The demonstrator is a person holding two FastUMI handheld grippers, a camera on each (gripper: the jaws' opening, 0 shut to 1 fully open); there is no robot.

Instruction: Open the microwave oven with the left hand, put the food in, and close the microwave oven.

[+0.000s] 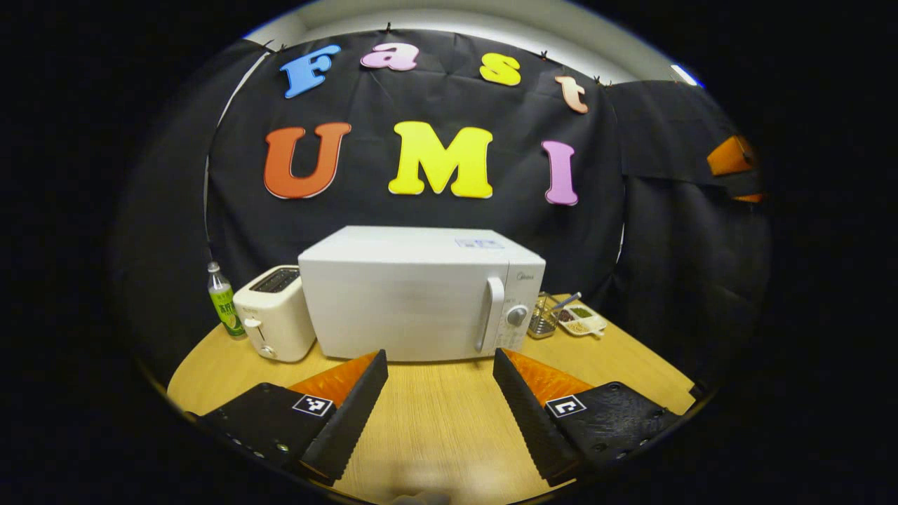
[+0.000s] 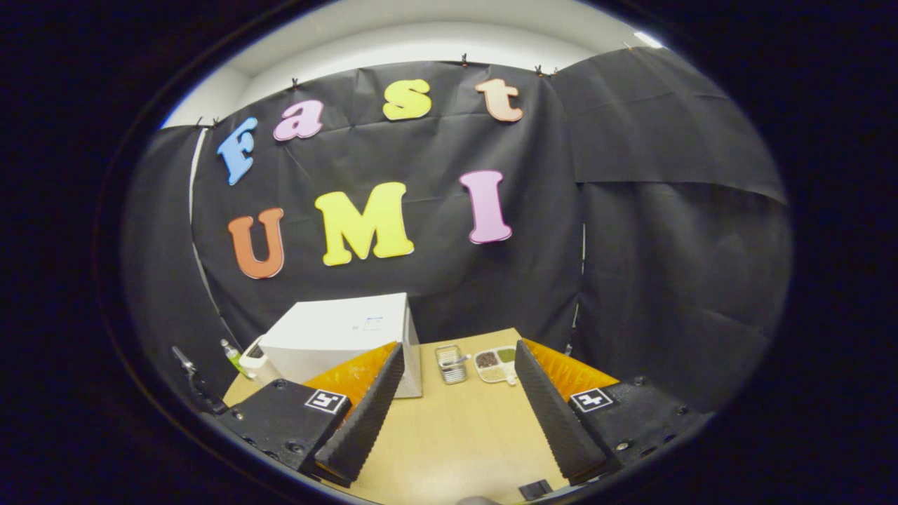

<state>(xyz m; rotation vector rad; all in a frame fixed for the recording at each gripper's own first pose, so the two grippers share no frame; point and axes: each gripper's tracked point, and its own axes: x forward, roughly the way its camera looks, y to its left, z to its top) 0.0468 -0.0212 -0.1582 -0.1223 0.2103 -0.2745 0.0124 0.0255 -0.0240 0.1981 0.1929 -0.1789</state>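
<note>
In the left gripper view, the left claw (image 1: 440,393) is hovering released above the wooden worktop (image 1: 435,421), its two fingers (image 1: 354,414) spreading wide apart with nothing between them but bare wood. Straight ahead of it, the white microwave oven (image 1: 414,294) is sitting toward the back of the worktop with its door shut; the vertical handle (image 1: 493,313) is standing at the door's right edge, and a round knob (image 1: 517,315) is sitting just beside it on the control panel. A white toaster (image 1: 275,312) is standing just beside the microwave's left side, and a small bottle (image 1: 224,300) with a green label is standing beyond the toaster, near the worktop's edge. To the right of the microwave, a wire basket (image 1: 542,317) is holding some utensils, and a divided tray of food (image 1: 581,319) is lying just beside it, near the back right of the worktop. In the right gripper view, the right claw (image 2: 456,414) is likewise hanging released over the worktop (image 2: 449,435), gripping nothing, its fingers (image 2: 365,414) parting widely. From here the microwave oven (image 2: 344,337) is appearing off to the left, seen from its right side and top, with the wire basket (image 2: 451,363) and the divided tray of food (image 2: 495,365) lying ahead between the fingers, well apart from the claw. The toaster (image 2: 252,361) and bottle (image 2: 233,358) are peeking out behind the microwave's far side.
</note>
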